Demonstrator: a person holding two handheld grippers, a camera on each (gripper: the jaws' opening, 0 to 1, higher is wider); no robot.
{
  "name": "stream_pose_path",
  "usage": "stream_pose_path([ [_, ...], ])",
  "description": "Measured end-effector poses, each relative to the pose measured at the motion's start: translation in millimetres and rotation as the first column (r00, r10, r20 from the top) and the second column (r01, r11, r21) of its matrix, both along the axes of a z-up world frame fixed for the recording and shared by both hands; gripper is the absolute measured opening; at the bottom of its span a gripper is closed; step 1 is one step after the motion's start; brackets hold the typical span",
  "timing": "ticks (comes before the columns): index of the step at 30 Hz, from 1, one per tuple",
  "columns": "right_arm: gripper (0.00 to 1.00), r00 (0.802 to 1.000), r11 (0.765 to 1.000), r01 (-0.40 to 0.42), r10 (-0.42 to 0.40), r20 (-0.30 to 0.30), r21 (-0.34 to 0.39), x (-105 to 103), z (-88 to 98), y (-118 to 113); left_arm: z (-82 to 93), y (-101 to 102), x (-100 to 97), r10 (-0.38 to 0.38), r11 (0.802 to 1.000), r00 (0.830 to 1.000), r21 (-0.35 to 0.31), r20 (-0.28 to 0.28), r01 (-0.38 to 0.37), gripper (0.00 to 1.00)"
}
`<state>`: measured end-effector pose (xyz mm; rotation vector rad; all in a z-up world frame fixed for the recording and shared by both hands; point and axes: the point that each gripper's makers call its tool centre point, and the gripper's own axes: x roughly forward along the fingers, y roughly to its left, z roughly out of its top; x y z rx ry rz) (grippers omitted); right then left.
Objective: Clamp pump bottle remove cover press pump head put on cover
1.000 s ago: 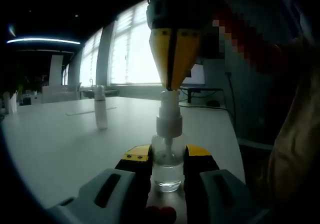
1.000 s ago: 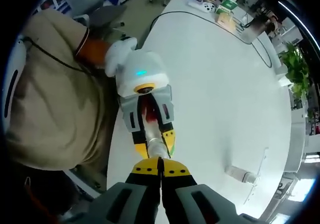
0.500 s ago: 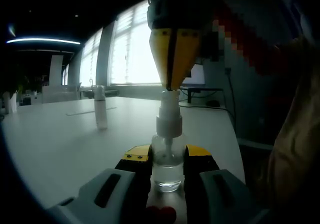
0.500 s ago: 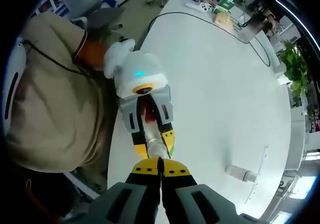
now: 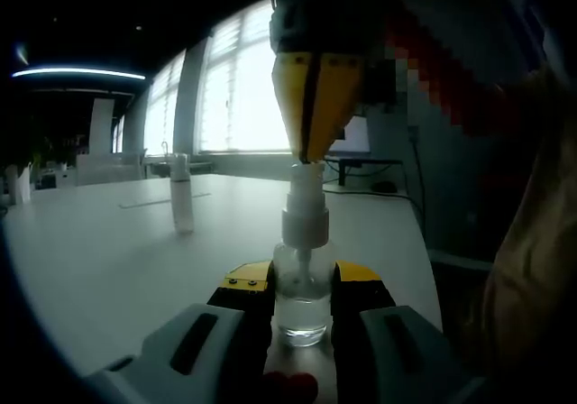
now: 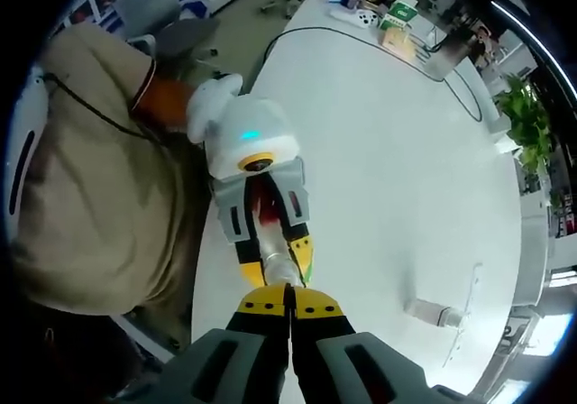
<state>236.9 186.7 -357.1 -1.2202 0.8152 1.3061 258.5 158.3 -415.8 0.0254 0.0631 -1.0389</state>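
Observation:
A small clear pump bottle (image 5: 302, 300) stands on the white table (image 5: 108, 260), and my left gripper (image 5: 302, 278) is shut on its body, one yellow-tipped jaw on each side. Its white pump head (image 5: 305, 207) rises above the jaws. My right gripper (image 5: 307, 156) comes straight down from above, jaws shut together, tips resting on top of the pump head. Looking down from the right gripper view, my right gripper (image 6: 290, 301) sits over the bottle (image 6: 278, 265) held by the left gripper (image 6: 276, 270). A tall clear cover (image 5: 182, 201) stands apart on the table, also seen as the cover (image 6: 432, 314).
A person in a beige top (image 6: 90, 179) stands at the table edge behind the left gripper. A thin strip (image 6: 464, 318) lies beside the cover. Boxes and clutter (image 6: 383, 7) sit at the table's far end, near a plant (image 6: 532, 124). A screen (image 5: 356, 138) stands by the windows.
The right gripper has edged very slightly sideways above the pump head. The bottle, the left gripper and the cover have stayed where they were.

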Motion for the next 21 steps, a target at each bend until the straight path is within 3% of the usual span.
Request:
stream_pose_path([
  [9, 0.00, 1.000, 0.997, 0.009, -0.011, 0.028, 0.079, 0.5, 15.1, 9.9, 0.6, -1.0, -1.1, -0.001, 1.000, 1.000, 0.000, 0.001, 0.001, 0.15],
  [21, 0.00, 0.998, 0.992, 0.046, -0.051, 0.044, 0.115, -0.2, 19.0, -5.3, 0.3, -0.3, -0.3, -0.001, 1.000, 1.000, 0.001, 0.001, 0.001, 0.15],
])
